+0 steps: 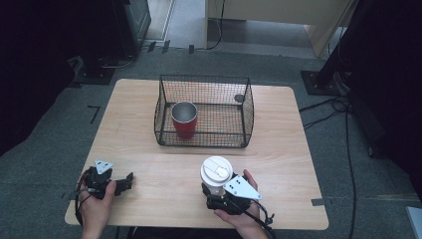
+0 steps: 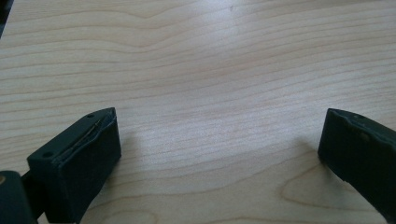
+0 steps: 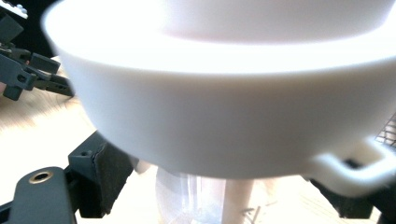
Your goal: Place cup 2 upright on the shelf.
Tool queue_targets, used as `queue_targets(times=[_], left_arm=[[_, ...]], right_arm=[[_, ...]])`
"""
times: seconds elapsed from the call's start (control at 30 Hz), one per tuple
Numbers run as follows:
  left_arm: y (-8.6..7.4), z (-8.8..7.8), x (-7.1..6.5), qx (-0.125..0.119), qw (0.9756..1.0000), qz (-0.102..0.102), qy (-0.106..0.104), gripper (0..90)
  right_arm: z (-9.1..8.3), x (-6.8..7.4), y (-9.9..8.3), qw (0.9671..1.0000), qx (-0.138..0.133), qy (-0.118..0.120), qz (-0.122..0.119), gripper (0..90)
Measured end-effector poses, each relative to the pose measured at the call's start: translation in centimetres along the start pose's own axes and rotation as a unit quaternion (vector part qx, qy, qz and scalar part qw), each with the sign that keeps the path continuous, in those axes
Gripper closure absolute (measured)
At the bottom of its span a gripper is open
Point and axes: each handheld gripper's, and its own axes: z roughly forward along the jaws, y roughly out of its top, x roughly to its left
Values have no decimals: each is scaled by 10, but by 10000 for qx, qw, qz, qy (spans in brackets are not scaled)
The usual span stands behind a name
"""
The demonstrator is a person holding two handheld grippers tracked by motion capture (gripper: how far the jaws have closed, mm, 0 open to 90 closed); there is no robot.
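Observation:
A clear cup with a white lid is at the near right of the wooden table, and my right gripper is shut on its body just under the lid. In the right gripper view the lid looms blurred above the jaws, with the clear cup body between them at my right gripper. My left gripper rests at the near left, open with nothing in it. The left gripper view has my left gripper spread wide over bare wood.
A black wire basket stands at the table's middle back with its open top up. A red cup with a metal rim stands upright inside its left half. Cables lie on the floor to the right.

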Motion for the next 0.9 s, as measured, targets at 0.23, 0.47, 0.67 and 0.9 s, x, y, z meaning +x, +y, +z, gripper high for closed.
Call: queue_targets(times=[0.23,0.47,0.67,0.9], left_arm=[[-2,-2,0,9,10000,76,-58,0],[-1,-1,0,-5,9999,96,-92,0],[-1,-1,0,-5,9999,96,-93,0],[-1,-1,0,-3,9999,102,-96,0]], right_arm=[[0,-2,14,9997,-231,74,-94,132],[7,-2,17,9996,-226,176,-67,133],[14,-4,18,9998,-119,176,-23,148],[15,-5,20,9998,-105,126,57,155]])
